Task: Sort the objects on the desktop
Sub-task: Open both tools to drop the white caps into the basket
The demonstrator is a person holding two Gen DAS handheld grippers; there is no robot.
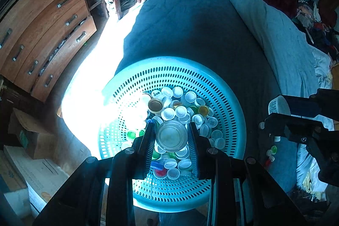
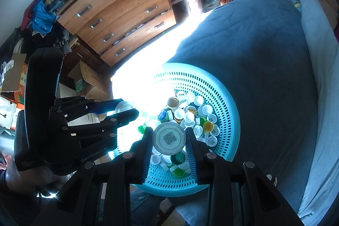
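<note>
Messy bedroom was the setting, with a wooden dresser (image 2: 118,12) well beyond the basket and a blue blanket (image 1: 190,20) spread out under it. On that blanket sat the teal perforated basket (image 1: 222,86), its bottom heaped with loose bottle caps (image 1: 182,111), mostly white plus a few green and yellow, probably dumped there so they stayed corralled for sorting. Over the basket, the left gripper (image 1: 171,137) was clenched on a clear round lid (image 1: 171,136), pinched edge to edge between the jaws, above the near part of the pile. Beside it, the right gripper (image 2: 169,139) was grasping a white cap with a QR code (image 2: 169,138) the same way, also hanging over the basket's near side. A few stray caps (image 1: 272,151) lay on the blanket just outside the rim.
</note>
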